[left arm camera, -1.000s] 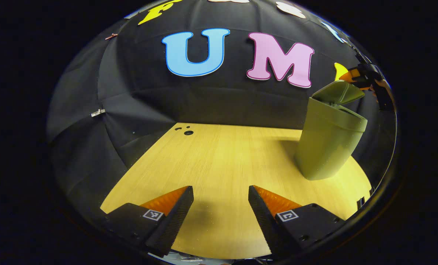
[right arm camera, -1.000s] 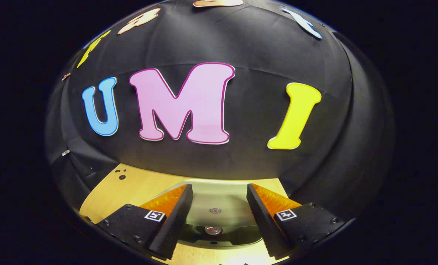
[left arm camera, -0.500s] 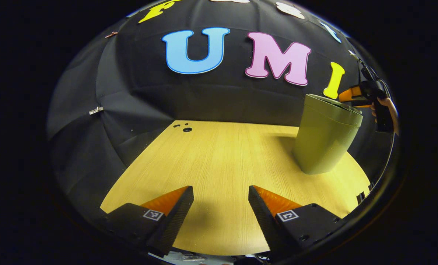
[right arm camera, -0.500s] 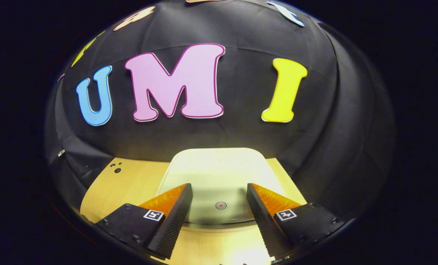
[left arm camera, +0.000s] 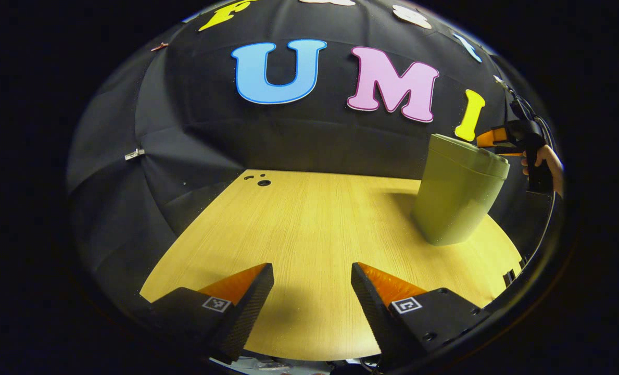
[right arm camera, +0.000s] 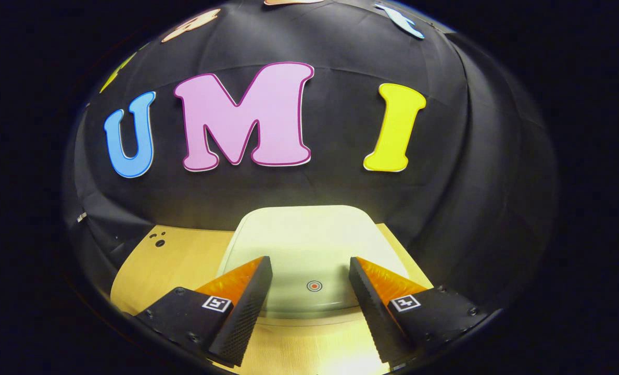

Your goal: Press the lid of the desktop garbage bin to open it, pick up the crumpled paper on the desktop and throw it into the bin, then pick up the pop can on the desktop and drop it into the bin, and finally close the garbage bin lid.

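Bin (left arm camera: 457, 195) lid (right arm camera: 309, 245) down, contents hidden; right gripper (right arm camera: 309, 268) spread above lid; left gripper (left arm camera: 312, 273) spread over table (left arm camera: 299, 224)

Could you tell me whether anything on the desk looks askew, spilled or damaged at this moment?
Nothing stands out. The green garbage bin stands upright on the wooden desktop with its lid shut flat. Both the left gripper and the right gripper are open and hold nothing.

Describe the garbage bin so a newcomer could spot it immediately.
Start at the wooden tabletop. Near its far right edge stands the garbage bin, an olive-green tapered tub with its flat lid closed. It is the sole object standing on the wood, and its lid carries a small red dot.
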A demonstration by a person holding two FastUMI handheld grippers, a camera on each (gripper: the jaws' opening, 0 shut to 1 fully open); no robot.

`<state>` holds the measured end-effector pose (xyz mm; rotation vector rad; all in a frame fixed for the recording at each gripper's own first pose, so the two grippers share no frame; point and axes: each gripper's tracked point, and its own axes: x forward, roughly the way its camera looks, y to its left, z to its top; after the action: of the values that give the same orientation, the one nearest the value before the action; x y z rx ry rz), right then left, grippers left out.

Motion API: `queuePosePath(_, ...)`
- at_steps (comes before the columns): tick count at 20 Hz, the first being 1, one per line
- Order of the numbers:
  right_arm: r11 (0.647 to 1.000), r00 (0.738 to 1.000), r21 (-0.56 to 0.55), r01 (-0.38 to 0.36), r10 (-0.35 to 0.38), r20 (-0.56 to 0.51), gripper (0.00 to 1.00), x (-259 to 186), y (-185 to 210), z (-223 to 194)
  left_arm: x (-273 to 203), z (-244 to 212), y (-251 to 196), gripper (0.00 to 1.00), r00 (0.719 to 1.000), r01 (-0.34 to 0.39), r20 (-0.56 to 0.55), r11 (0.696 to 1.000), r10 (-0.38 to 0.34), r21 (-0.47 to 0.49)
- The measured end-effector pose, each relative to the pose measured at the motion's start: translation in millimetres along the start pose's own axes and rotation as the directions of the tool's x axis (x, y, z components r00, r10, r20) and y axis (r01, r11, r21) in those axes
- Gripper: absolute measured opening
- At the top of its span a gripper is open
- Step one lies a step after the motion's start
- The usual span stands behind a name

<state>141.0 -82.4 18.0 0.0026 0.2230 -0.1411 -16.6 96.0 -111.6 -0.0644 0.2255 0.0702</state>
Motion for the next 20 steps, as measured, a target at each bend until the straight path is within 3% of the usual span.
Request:
queuePosePath(5,1.0,1.0,0.004,-0.01,0.01,0.01,0.95,1.2,0.4,-2.3,1.0,-6.1,1.3,0.96,1.0,0.019,-0.012,1.0,-0.019,0.004)
queuePosePath(10,1.0,0.998,0.006,-0.019,0.019,0.056,0.95,-8.5,2.1,0.2,-0.2,21.5,-5.2,0.96,0.998,0.048,0.047,0.999,-0.048,0.003)
queuePosePath(14,1.0,0.985,0.028,-0.002,-0.003,0.172,0.96,-45.5,3.2,12.2,-5.3,57.0,-13.6,0.96,0.99,0.065,0.125,0.997,-0.069,0.036)
queuePosePath(18,1.0,0.975,0.019,0.0,-0.005,0.223,0.96,-83.1,5.2,12.5,-14.9,86.9,-29.0,0.96,0.975,0.095,0.194,0.993,-0.107,0.071)
queuePosePath(20,1.0,0.973,0.001,-0.014,0.013,0.23,0.96,-99.2,11.9,8.3,-19.1,102.0,-35.1,0.96,0.966,0.075,0.238,0.991,-0.101,0.113)
